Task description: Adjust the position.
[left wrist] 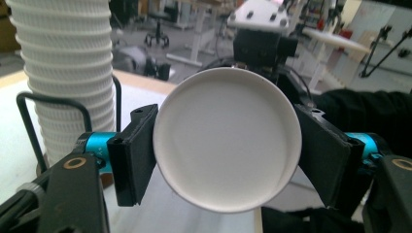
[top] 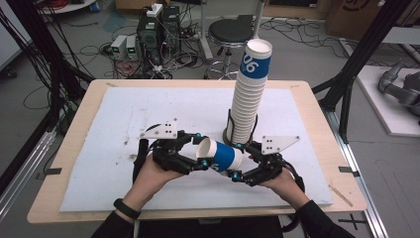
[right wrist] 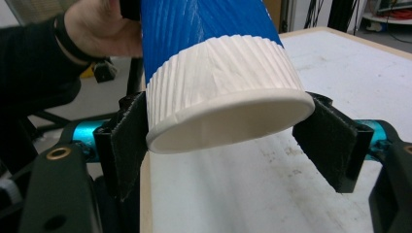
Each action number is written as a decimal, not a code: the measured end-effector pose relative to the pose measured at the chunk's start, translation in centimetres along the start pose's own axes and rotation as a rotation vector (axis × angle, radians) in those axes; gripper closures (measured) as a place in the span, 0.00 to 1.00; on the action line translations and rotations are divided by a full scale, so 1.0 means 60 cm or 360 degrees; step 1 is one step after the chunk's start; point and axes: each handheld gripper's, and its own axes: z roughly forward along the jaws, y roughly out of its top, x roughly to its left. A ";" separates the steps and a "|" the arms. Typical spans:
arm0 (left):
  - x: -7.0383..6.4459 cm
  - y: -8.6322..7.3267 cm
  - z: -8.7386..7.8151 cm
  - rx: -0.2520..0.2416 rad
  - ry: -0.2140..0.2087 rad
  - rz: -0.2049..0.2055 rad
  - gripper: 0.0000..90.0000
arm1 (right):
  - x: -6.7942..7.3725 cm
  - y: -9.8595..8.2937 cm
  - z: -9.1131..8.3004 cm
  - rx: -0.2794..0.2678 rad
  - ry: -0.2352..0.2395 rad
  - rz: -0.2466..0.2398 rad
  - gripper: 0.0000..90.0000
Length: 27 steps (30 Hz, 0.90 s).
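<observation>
Cup (top: 221, 155) is what we hold between both grippers, lying on its side in the air above the near middle of the bench (top: 89, 109). We see the white mat (top: 124, 114) covering most of the bench, with wide bare room to the left and behind, and the near edge just below our hands. Just behind the cup and near the right gripper, a tall stack of cups (top: 250, 94) stands in a wire holder (top: 229, 126), narrowing the room there. Our left gripper (top: 200, 151) has its fingers (left wrist: 133, 153) pressed on the cup's open rim. Our right gripper (top: 236, 159) has one finger (right wrist: 127, 145) touching the cup's base end and the other just clear.
</observation>
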 end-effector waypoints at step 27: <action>0.019 -0.021 -0.010 -0.0271 -0.0119 -0.0006 0.33 | -0.003 0.012 -0.020 -0.0207 0.0004 0.0135 0.17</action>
